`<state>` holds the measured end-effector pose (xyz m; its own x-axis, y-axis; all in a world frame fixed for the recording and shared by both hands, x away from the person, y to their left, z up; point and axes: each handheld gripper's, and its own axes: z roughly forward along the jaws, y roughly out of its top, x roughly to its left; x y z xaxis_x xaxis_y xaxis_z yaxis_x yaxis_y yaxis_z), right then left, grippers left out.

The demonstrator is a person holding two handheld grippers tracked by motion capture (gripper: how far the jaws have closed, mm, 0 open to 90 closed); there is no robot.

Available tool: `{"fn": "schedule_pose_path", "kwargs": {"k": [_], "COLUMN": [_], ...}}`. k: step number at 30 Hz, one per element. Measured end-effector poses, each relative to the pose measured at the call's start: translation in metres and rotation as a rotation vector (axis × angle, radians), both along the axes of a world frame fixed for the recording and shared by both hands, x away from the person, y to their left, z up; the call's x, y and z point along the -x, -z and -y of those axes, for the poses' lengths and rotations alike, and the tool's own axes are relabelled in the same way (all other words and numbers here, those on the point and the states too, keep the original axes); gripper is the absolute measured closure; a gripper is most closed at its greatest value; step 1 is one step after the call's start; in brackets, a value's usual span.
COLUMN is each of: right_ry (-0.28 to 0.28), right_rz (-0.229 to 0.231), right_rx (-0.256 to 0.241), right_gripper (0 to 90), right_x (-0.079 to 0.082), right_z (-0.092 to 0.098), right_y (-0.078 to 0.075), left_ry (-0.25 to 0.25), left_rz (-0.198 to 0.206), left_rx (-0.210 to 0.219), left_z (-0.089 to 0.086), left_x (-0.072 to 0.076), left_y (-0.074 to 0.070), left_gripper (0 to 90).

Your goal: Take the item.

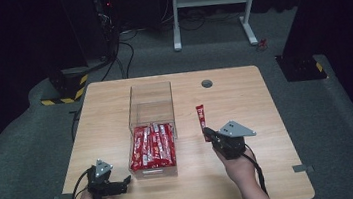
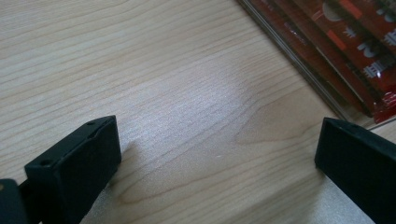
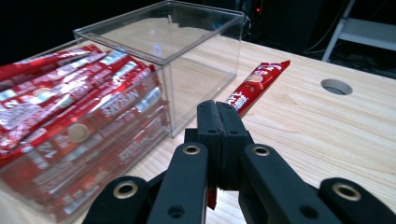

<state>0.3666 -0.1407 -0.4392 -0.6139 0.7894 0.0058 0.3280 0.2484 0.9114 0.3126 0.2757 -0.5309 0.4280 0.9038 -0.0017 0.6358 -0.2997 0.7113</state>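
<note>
One clear box [image 1: 151, 113] standing near the middle of the surface [image 1: 253, 171]. Red packets [image 1: 152, 146] heaped in the box's near half, too many and too overlapped to count. One single red packet [image 1: 201, 118] outside the box, toward the right edge. Two tools: left tool [image 1: 125, 182] and right tool [image 1: 207, 132]. One round hole [image 1: 207, 83] near the far edge.

The worktop [image 1: 253, 171] is light wood with a small round hole [image 1: 207, 83] near its far edge. On it stands a clear plastic box [image 1: 150, 102], its near half full of red sachets [image 1: 152, 147]. Right of the box, one red sachet [image 1: 200, 117] sits near the surface, one end in the jaws of the right gripper [image 1: 207, 132].
</note>
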Motion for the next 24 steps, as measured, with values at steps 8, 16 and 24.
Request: {"fn": "schedule_pose_path", "kwargs": {"k": [8, 16, 24], "right_ry": [0.028, 0.058, 0.063], "right_rz": [-0.023, -0.054, -0.080], "right_rx": [0.018, 0.037, 0.050], "right_gripper": [90.0, 90.0, 90.0], "right_x": [-0.015, -0.029, -0.038], "right_z": [0.002, 0.002, -0.002], "right_y": [0.012, 0.027, 0.039], "left_ry": [-0.004, -0.004, -0.005], "left_rz": [0.002, 0.002, 0.002], "left_rx": [-0.001, -0.001, 0.000], "left_z": [0.000, 0.000, 0.000], "left_x": [0.000, 0.001, 0.001], "left_y": [0.000, 0.000, 0.000], "left_gripper": [0.6, 0.6, 0.6]}}
